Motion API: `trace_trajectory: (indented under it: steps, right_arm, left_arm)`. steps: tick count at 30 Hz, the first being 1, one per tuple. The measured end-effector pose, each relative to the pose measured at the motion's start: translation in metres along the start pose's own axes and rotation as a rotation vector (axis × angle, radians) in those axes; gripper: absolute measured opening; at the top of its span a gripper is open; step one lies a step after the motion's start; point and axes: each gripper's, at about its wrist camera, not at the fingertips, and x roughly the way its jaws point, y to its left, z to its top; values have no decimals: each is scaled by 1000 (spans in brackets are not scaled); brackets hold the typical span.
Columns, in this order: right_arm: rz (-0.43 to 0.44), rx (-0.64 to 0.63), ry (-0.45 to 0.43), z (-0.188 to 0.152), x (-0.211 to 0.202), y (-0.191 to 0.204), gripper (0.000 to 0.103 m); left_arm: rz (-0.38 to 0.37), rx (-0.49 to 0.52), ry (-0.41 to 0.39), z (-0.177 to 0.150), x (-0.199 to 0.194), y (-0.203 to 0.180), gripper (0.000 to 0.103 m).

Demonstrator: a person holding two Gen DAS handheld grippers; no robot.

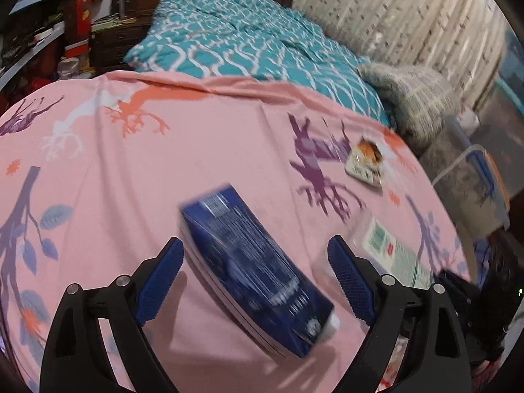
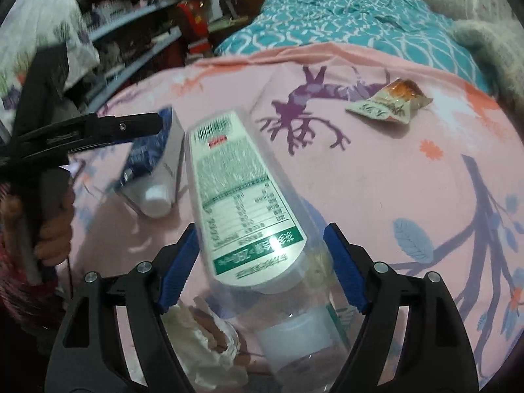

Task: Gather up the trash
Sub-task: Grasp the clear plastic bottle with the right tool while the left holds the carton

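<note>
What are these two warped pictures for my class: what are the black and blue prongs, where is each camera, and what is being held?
No robot: a person carries a hand-held gripper in each hand, with a fisheye camera looking along its two fingers. In the left view, the left hand-held gripper stands open around a blue carton. In the right view, the right hand-held gripper stands open around a clear bottle; neither visibly presses. All lies on a pink sheet, with a snack wrapper farther off and crumpled tissue near the bottle. Nothing looks lifted.
</note>
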Motion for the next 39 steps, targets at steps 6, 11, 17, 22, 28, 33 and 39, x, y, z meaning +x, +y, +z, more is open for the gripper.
trace_trajectory:
  steps: [6, 11, 17, 22, 28, 33, 39]
  right_arm:
    - [-37, 19, -49, -5, -9, -4, 72]
    - [-100, 88, -123, -6, -34, -26, 71]
    - [-176, 161, -127, -19, -48, -53, 72]
    - [-191, 212, -70, -37, -44, -69, 75]
    - [-196, 200, -99, -44, -50, -64, 79]
    - [-223, 158, -117, -46, -58, -57, 81]
    - [-242, 170, -102, -51, -57, -63, 81]
  left_arm:
    - [47, 21, 31, -14, 19, -6, 79]
    - [20, 19, 12, -12, 18, -2, 64]
    - [5, 20, 10, -9, 12, 10, 56]
    - [-13, -71, -1, -5, 7, 39, 57]
    - [-6, -149, 22, -6, 6, 51, 74]
    - [15, -141, 2, -7, 0, 40, 80]
    - [72, -78, -7, -12, 3, 20, 79]
